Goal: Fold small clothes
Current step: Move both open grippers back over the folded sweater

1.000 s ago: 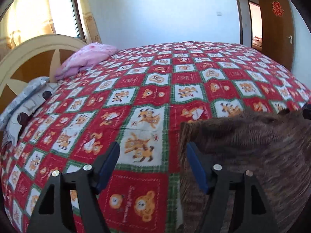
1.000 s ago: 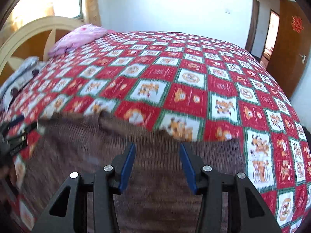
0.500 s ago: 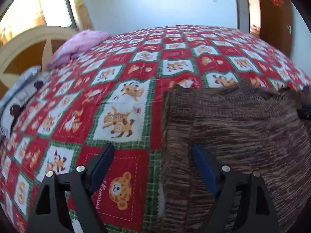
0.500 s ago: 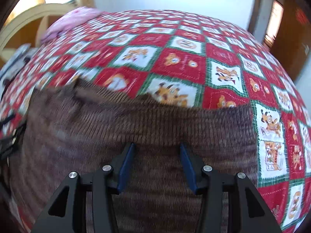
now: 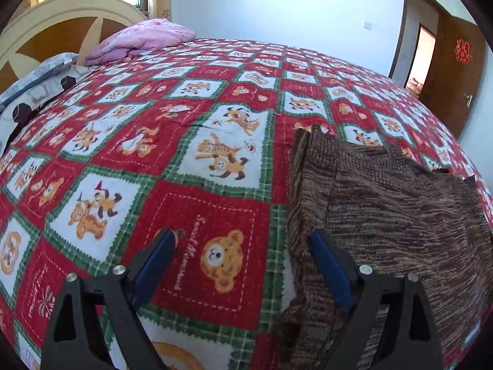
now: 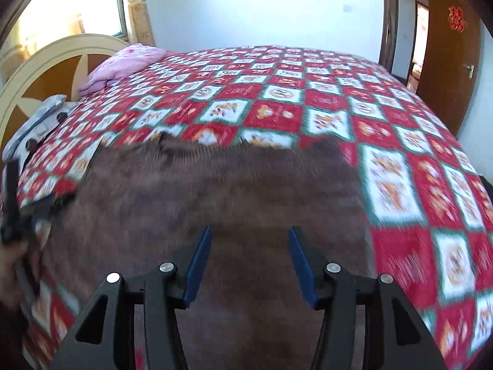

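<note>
A brown knitted garment (image 5: 385,203) lies spread flat on the red patterned bedspread (image 5: 200,117). In the left wrist view my left gripper (image 5: 242,248) is open and empty, low over the bedspread, with its right finger at the garment's left edge. In the right wrist view the garment (image 6: 215,191) fills the middle, blurred by motion. My right gripper (image 6: 249,246) is open and empty above the garment's near part. The left gripper (image 6: 12,215) shows at the left edge of that view, beside the garment's left side.
A pink pillow (image 5: 141,38) and a grey patterned pillow (image 5: 34,83) lie by the wooden headboard (image 5: 55,27) at the far left. A brown door (image 5: 453,71) stands open at the right. The bedspread (image 6: 400,141) extends far beyond the garment.
Both grippers dipped toward the garment and then pulled back and up. The garment stays flat on the bed. The right wrist view is now blurred by motion.
</note>
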The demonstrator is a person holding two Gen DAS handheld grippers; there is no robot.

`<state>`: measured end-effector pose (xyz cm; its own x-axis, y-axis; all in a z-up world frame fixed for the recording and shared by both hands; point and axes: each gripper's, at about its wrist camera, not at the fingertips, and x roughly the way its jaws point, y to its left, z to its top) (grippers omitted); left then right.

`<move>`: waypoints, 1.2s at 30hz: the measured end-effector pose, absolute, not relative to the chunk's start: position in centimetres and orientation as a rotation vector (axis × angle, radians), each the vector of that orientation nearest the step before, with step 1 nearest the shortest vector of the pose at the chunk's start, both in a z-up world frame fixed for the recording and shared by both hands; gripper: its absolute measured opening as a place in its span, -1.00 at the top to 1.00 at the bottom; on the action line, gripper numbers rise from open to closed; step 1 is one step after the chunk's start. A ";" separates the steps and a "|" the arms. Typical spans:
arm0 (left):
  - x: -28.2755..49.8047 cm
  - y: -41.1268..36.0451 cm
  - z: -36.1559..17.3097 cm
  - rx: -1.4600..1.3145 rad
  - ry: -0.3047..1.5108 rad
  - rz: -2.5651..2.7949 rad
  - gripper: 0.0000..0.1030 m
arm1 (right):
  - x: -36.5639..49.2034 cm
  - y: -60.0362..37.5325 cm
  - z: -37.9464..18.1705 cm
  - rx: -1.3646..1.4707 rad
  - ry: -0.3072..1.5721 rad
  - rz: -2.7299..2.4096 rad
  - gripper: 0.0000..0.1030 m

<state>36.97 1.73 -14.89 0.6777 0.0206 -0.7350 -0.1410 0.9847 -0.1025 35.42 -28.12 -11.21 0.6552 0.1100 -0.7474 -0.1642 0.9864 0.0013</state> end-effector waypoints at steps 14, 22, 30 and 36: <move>36.8 1.7 -15.2 -0.169 0.824 0.028 -0.99 | 31.8 -28.8 -12.0 -0.151 0.881 0.120 -0.05; 36.0 1.1 -15.4 -0.137 0.835 -0.013 -1.00 | 32.9 -30.1 -14.9 -0.044 0.994 0.119 -0.05; 35.5 1.3 -15.5 -0.152 0.819 -0.044 -1.00 | 30.4 -29.5 -15.2 -0.065 0.983 0.059 -0.05; 34.7 1.5 -15.6 -0.159 0.810 -0.060 -1.00 | 29.8 -28.7 -15.0 -0.101 0.979 0.014 -0.05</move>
<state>34.66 1.47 -15.55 0.6884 -0.1146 -0.7162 -0.0072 0.9863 -0.1647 29.83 -28.66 -15.02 0.5578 -0.0343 -0.8292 -0.0572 0.9952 -0.0797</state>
